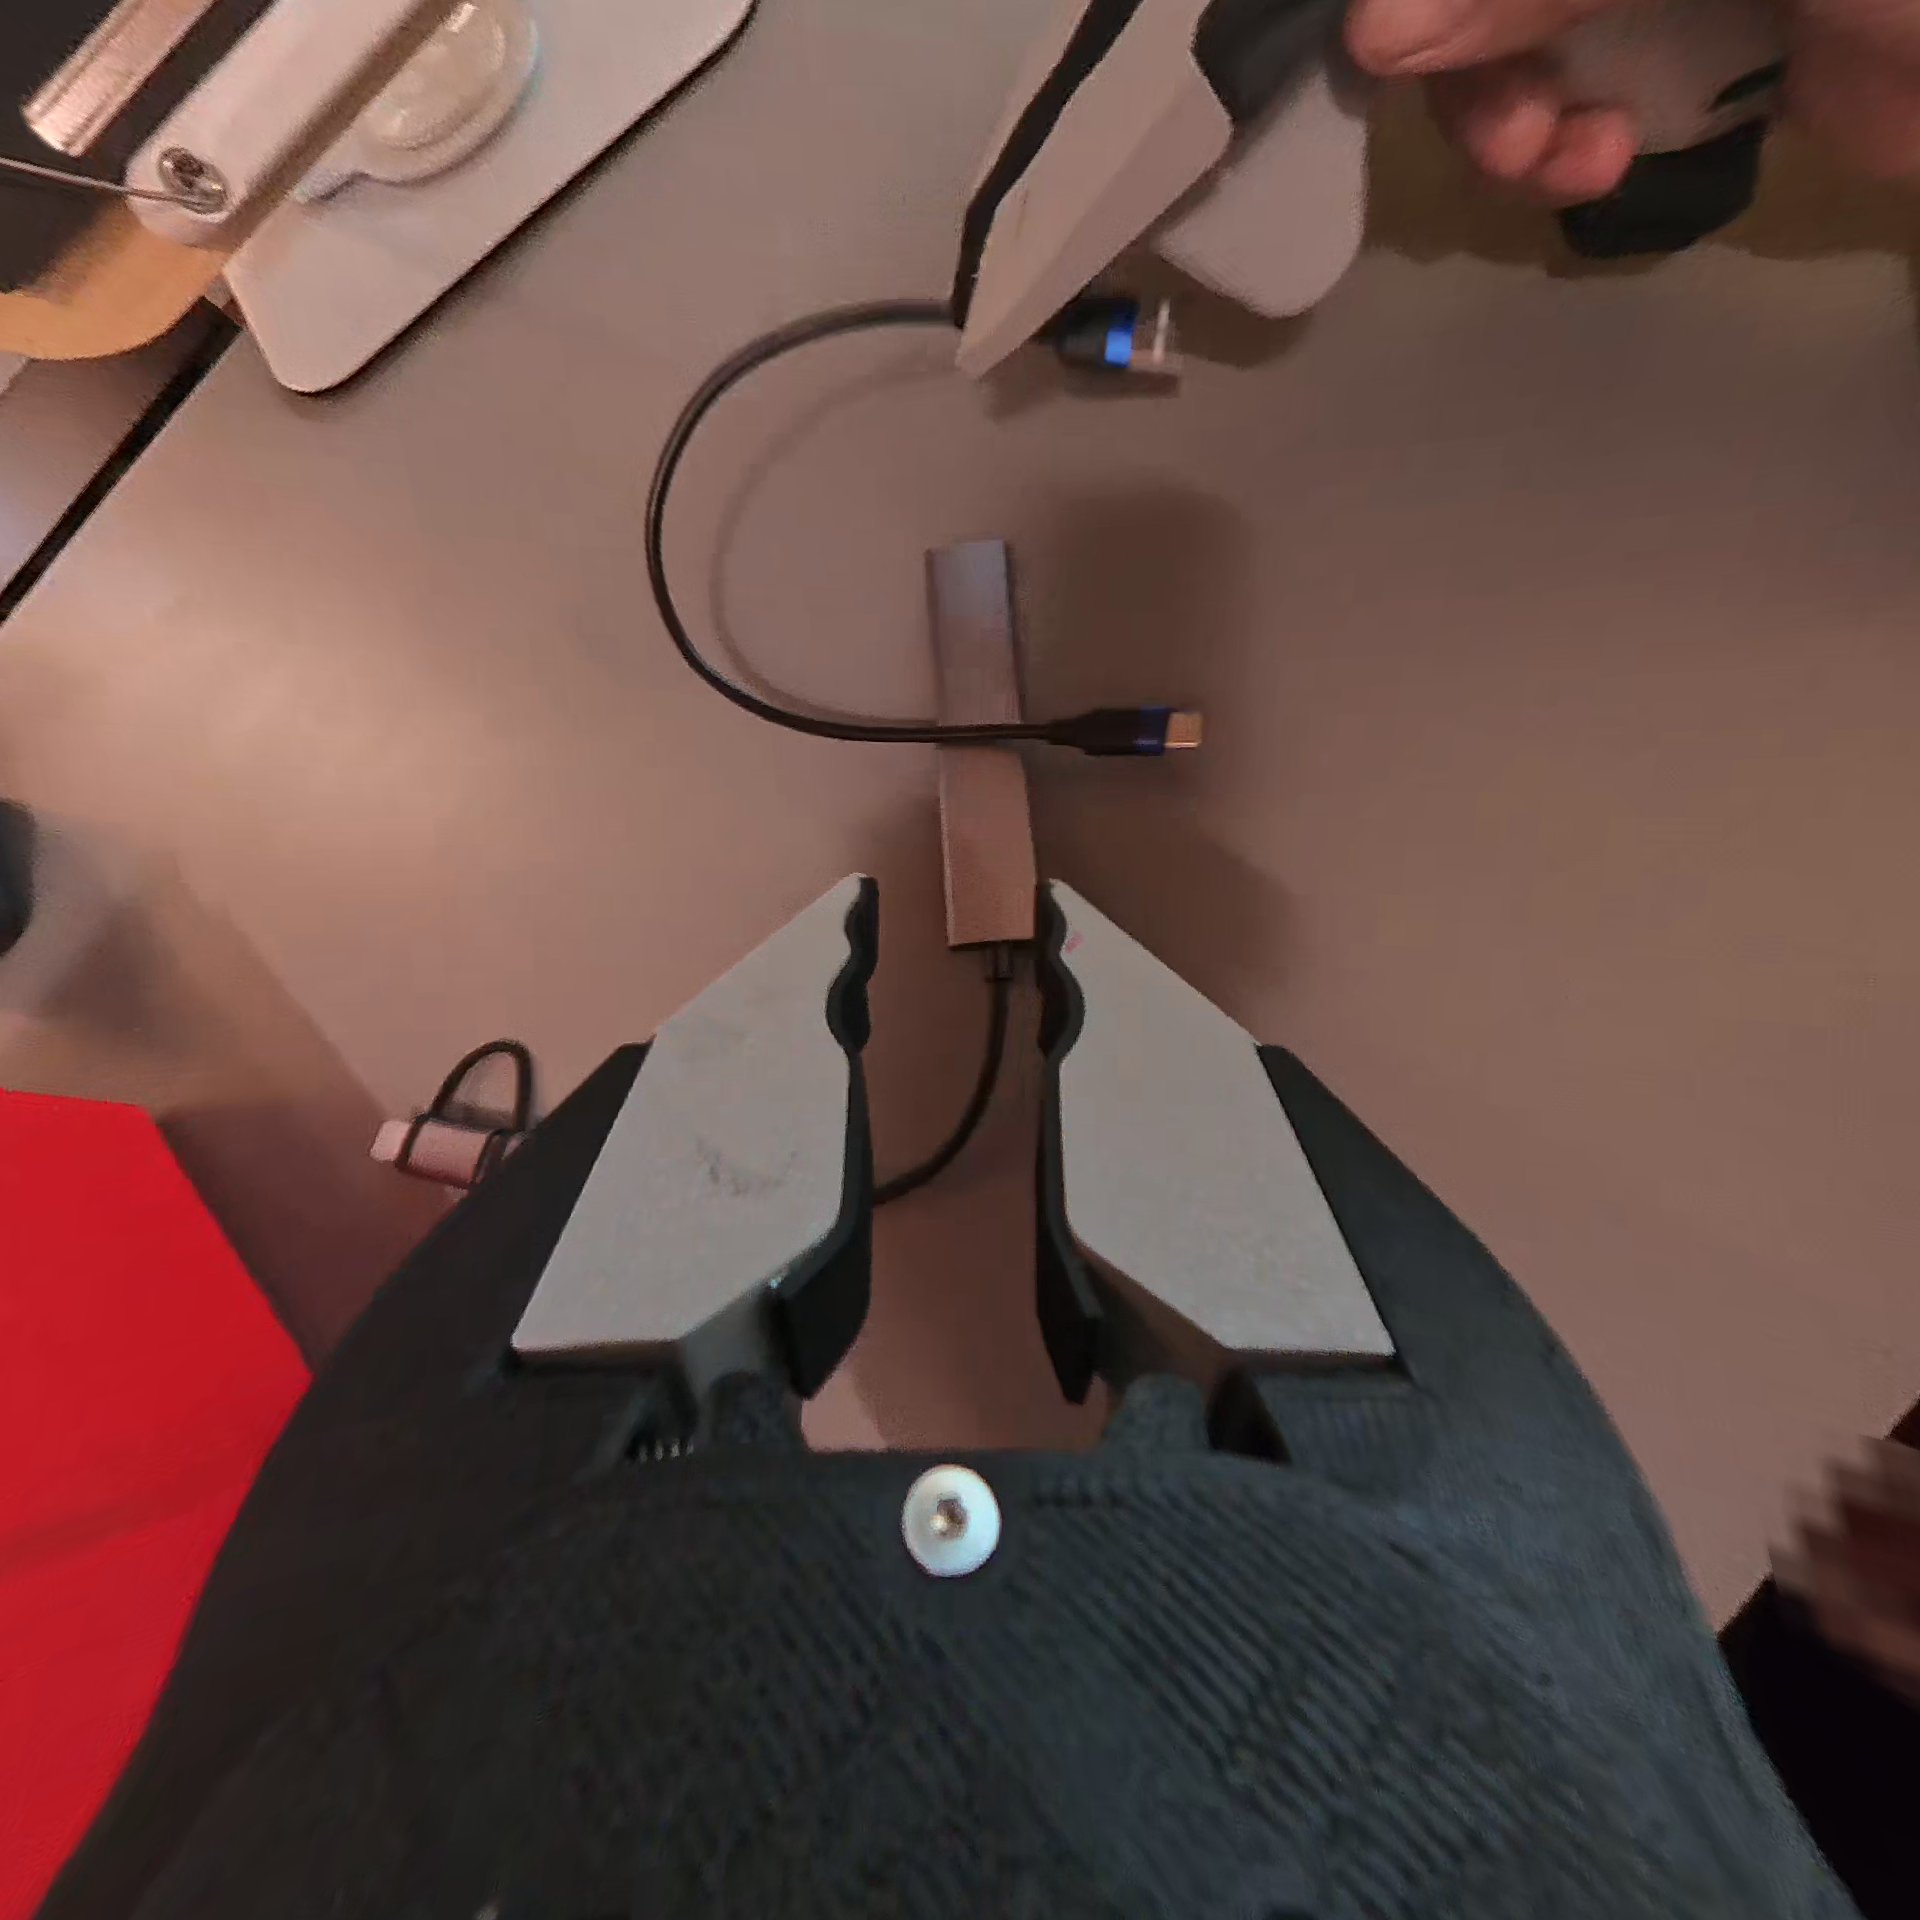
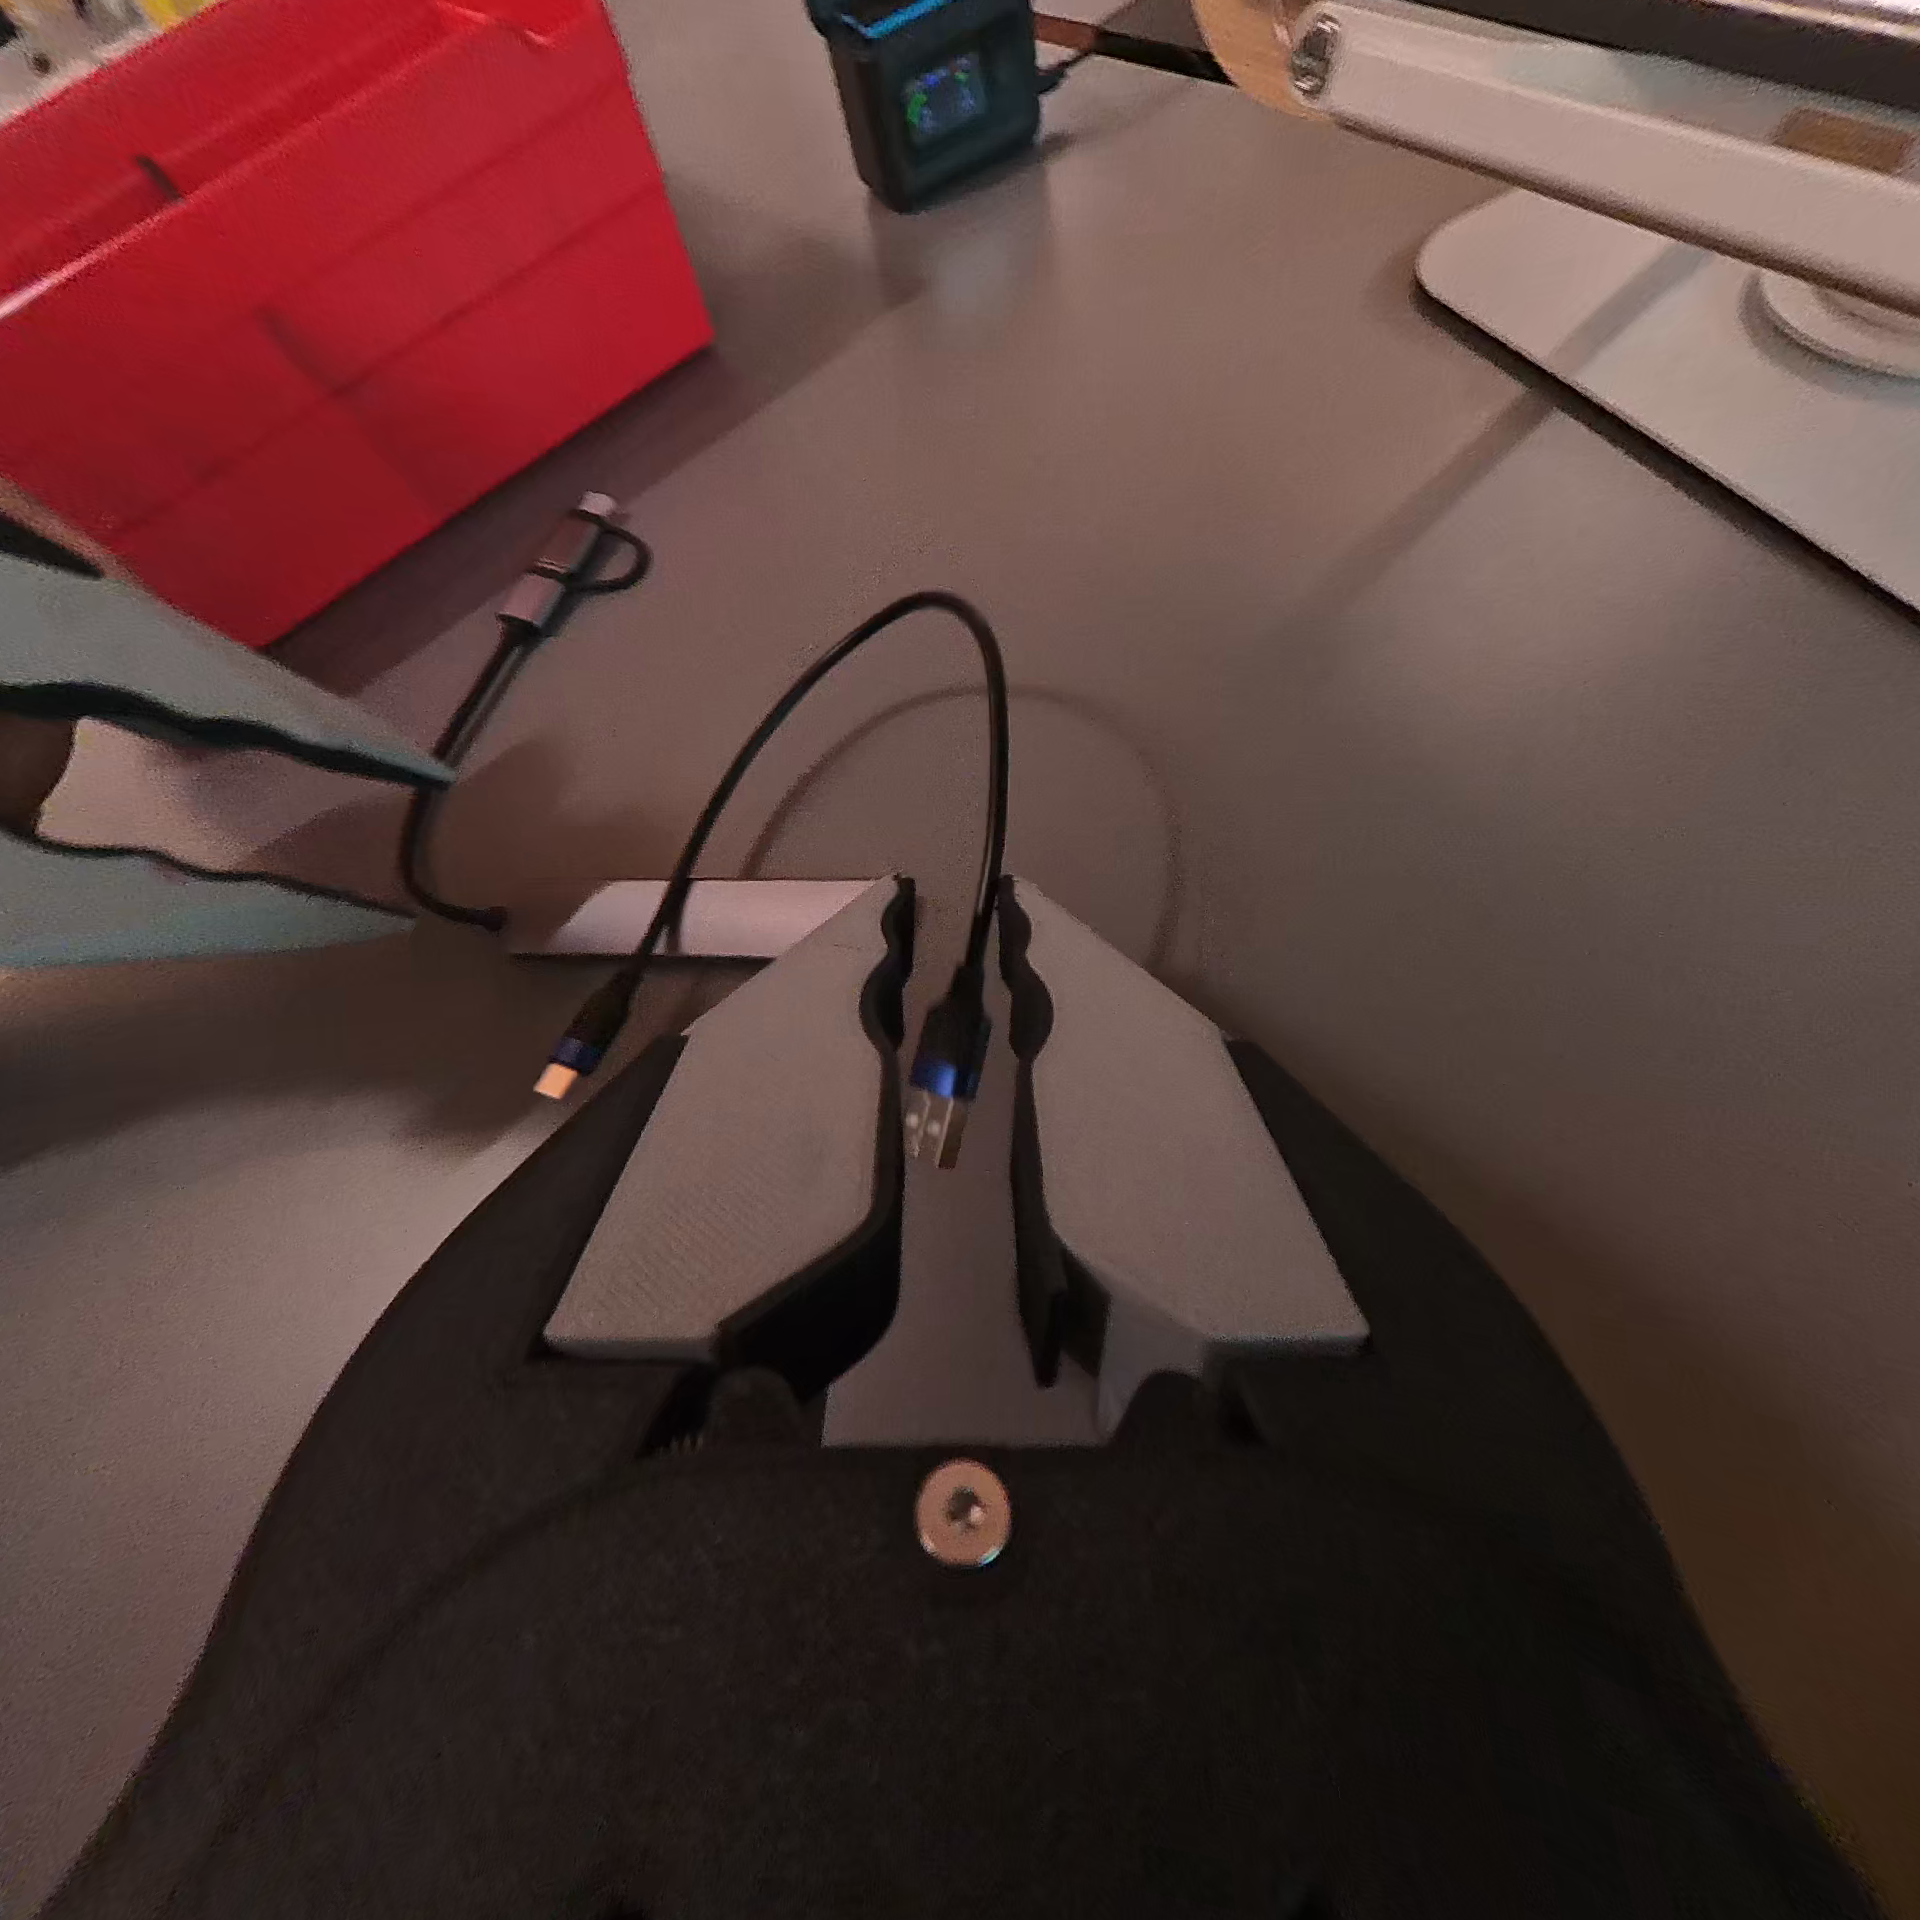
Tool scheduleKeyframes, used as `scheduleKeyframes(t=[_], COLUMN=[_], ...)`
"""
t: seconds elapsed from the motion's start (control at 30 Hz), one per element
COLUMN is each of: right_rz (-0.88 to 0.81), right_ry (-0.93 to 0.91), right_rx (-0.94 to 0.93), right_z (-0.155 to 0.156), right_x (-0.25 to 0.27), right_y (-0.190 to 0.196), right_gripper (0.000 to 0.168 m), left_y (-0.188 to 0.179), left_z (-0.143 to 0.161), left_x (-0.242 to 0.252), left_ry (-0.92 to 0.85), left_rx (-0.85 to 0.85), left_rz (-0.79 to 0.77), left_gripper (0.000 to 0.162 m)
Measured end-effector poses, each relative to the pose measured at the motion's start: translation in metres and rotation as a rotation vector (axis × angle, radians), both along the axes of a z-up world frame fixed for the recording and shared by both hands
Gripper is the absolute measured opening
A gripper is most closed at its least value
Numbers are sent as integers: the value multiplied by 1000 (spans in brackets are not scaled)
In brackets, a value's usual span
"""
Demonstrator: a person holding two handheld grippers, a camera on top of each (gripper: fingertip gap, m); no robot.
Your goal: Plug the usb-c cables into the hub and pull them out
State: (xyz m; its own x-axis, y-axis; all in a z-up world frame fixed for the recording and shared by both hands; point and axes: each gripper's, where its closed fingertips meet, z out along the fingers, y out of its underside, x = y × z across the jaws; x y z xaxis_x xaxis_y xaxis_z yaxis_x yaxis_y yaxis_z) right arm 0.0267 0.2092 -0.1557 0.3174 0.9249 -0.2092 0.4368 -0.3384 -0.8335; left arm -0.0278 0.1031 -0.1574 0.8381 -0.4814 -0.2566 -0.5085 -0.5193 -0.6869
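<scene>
— What sits at the back of the desk?
— A red box on one side, a small dark device with a lit screen beside it.
— And opposite?
— A pale flat stand base under a slanted silver arm, partly blurred.

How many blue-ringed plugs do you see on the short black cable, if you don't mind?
2. The USB-A plug hangs between the right gripper fingers. The USB-C plug lies on the table beside the hub.
</scene>
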Motion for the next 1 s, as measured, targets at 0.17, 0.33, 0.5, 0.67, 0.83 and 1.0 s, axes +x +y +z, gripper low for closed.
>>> scheduleKeyframes(t=[0.17, 0.33, 0.5, 0.67, 0.83, 1.0], right_rz=[-87, -104, -51, -1, 11, 231], right_ry=[35, 146, 182, 113, 53, 77], right_rx=[-14, -35, -37, 30, 87, -26], right_z=[7, 26, 31, 24, 16, 16], right_x=[11, 14, 7, -1, -3, -17], right_y=[17, 22, 12, 3, 2, -42], right_gripper=[26, 30, 34, 38, 38, 36], left_y=[3, 7, 11, 16, 22, 12], left_z=[-12, -21, -20, -24, -9, -2], left_x=[7, 4, 1, 4, 15, 8], left_ry=[48, 84, 70, 18, -153, -77], left_rx=[-19, -36, -9, -8, -44, 59], left_rz=[-5, -2, -5, -38, -64, -65], left_gripper=[29, 32, 34, 40, 47, 44])
